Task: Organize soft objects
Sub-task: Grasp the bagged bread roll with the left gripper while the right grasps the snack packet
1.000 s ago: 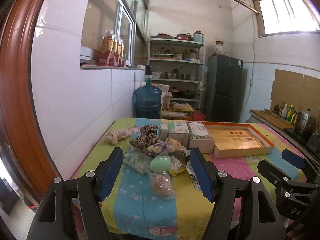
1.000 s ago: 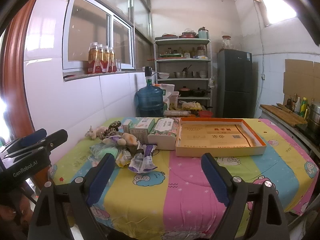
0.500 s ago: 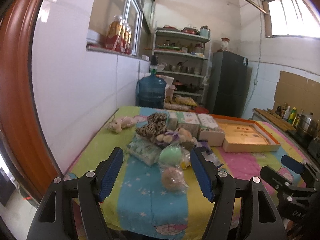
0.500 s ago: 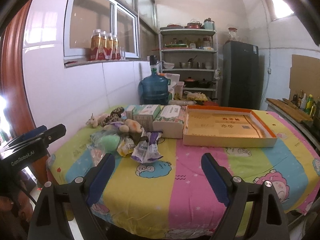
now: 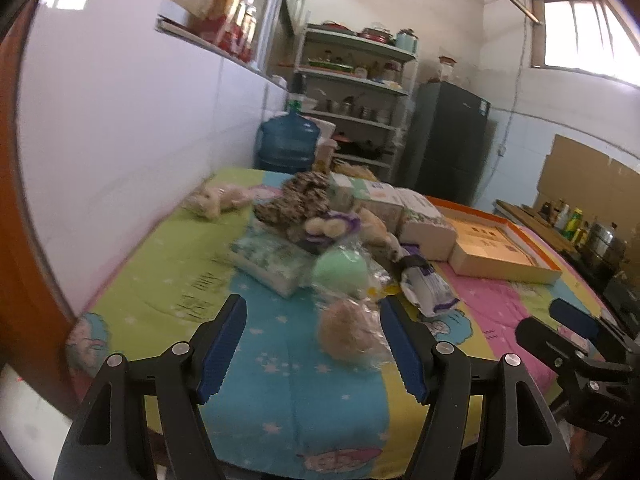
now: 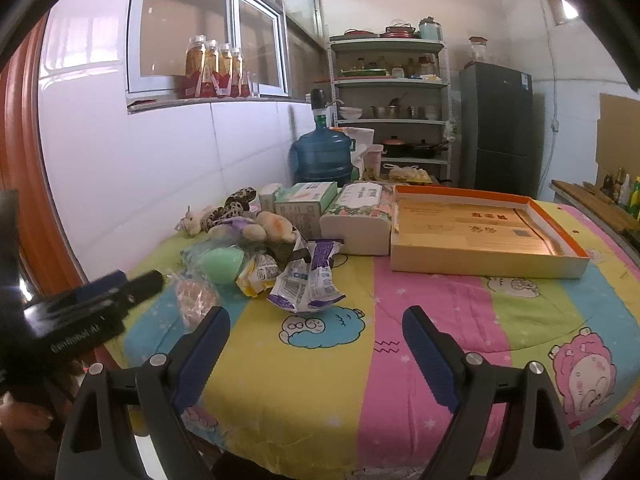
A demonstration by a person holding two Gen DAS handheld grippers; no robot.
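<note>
A pile of soft things lies on the table's left half: a bagged beige puff [image 5: 349, 330], a bagged green sponge [image 5: 340, 273], a tissue pack [image 5: 269, 261], a leopard plush [image 5: 298, 204], a small pink plush [image 5: 218, 200] and a purple-white packet [image 5: 426, 286]. The pile also shows in the right wrist view, with the green sponge [image 6: 222, 266] and the packet [image 6: 308, 280]. My left gripper [image 5: 314, 346] is open and empty, close in front of the beige puff. My right gripper [image 6: 316, 354] is open and empty over the front of the table.
An open orange-rimmed box [image 6: 480, 232] lies at the back right, with tissue boxes [image 6: 360, 216] beside it. The table wears a striped cartoon cloth [image 6: 440, 304]. A white tiled wall [image 5: 120, 140] runs along the left. A water jug [image 6: 322, 154], shelves and a fridge stand behind.
Both grippers have moved forward toward the table; the pile looks larger and nearer. The left gripper has dropped closer to the beige puff. Both jaws stay open.
</note>
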